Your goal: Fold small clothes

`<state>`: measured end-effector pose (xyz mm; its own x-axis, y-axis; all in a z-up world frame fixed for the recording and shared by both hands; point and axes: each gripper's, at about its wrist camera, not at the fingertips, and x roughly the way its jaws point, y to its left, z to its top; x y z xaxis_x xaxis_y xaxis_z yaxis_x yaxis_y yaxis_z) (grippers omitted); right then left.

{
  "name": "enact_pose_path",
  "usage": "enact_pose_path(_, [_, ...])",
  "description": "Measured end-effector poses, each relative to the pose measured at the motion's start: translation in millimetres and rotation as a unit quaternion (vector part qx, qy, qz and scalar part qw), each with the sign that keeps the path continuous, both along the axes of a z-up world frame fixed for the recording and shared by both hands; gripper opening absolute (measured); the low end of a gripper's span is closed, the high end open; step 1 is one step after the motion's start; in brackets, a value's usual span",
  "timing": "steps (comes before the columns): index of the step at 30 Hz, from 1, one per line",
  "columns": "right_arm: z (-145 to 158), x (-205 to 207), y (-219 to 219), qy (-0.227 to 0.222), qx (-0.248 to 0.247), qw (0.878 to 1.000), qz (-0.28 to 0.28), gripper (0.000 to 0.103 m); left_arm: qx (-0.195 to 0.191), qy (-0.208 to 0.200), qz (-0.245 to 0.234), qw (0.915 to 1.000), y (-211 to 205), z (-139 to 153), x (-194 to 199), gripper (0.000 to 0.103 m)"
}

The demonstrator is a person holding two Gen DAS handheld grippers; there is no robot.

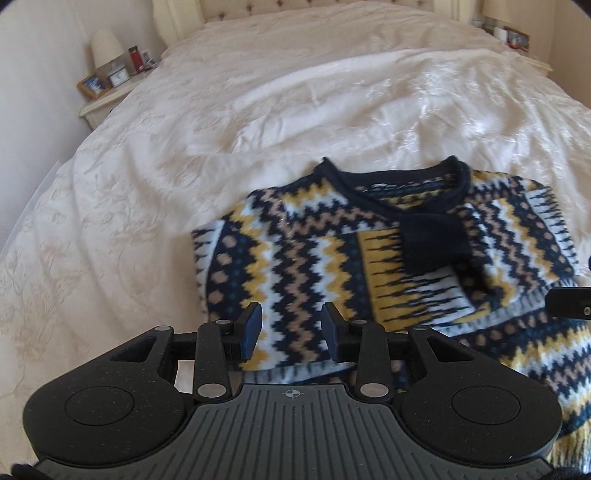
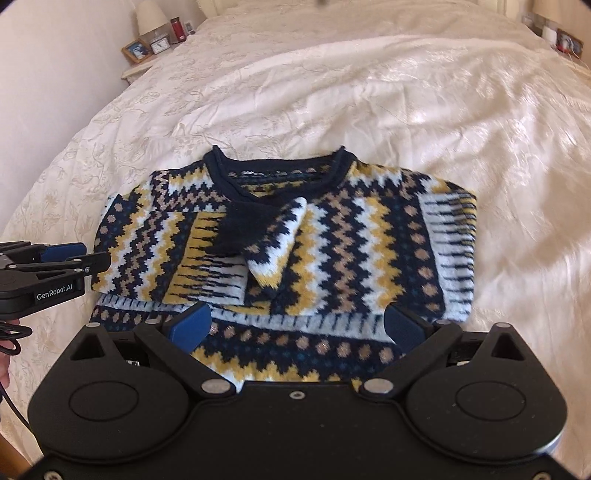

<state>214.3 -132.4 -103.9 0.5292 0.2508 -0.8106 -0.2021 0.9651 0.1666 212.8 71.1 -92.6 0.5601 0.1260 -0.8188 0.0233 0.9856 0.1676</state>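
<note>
Both wrist views close above sweater [image 1: 369, 251], facing headboard [image 1: 295, 7]

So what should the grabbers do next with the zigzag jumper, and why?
Probably both should close on the near hem and lift it up toward the collar. The jumper lies flat on the bed cover with both sleeves already folded across its front, and the left gripper and right gripper are both open over its bottom edge, holding nothing.

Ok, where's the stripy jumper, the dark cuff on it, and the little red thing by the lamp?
Jumper [image 2: 343, 240]: right wrist view, on its zigzag front.
Dark cuff [image 2: 243, 225]: right wrist view, middle of the navy sleeve end.
Red thing [image 1: 133, 59]: left wrist view, on its red body.
</note>
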Motion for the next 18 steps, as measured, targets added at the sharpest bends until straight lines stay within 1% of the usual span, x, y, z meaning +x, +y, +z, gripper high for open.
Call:
enact_pose_path(3, [-4, 15, 25, -0.017, -0.035, 0.999, 0.024, 0.100, -0.004, 0.010, 0.027, 0.9996, 23, -7, 12, 0.034])
enact_pose_path(6, [-14, 30, 45, -0.026, -0.073, 0.996, 0.043, 0.100, -0.007, 0.022, 0.041, 0.9989, 36, -16, 26, 0.034])
enact_pose_path(10, [-34, 47, 60, -0.019, -0.123, 0.990, 0.068, 0.099, -0.013, 0.042, 0.056, 0.9975, 48, -30, 39, 0.034])
enact_pose_path(12, [-44, 55, 60, -0.013, -0.148, 0.986, 0.070, 0.095, -0.019, 0.052, 0.063, 0.9965, 51, -36, 44, 0.034])
enact_pose_path(14, [-48, 61, 48, -0.009, -0.166, 0.985, 0.046, 0.091, -0.025, 0.056, 0.069, 0.9957, 54, -38, 46, 0.034])
enact_pose_path(15, [-48, 64, 39, -0.007, -0.166, 0.986, 0.027, 0.091, -0.027, 0.055, 0.071, 0.9956, 55, -38, 47, 0.034])
enact_pose_path(18, [-49, 67, -4, 0.012, -0.139, 0.989, -0.049, 0.091, -0.033, 0.051, 0.076, 0.9953, 57, -36, 47, 0.034])
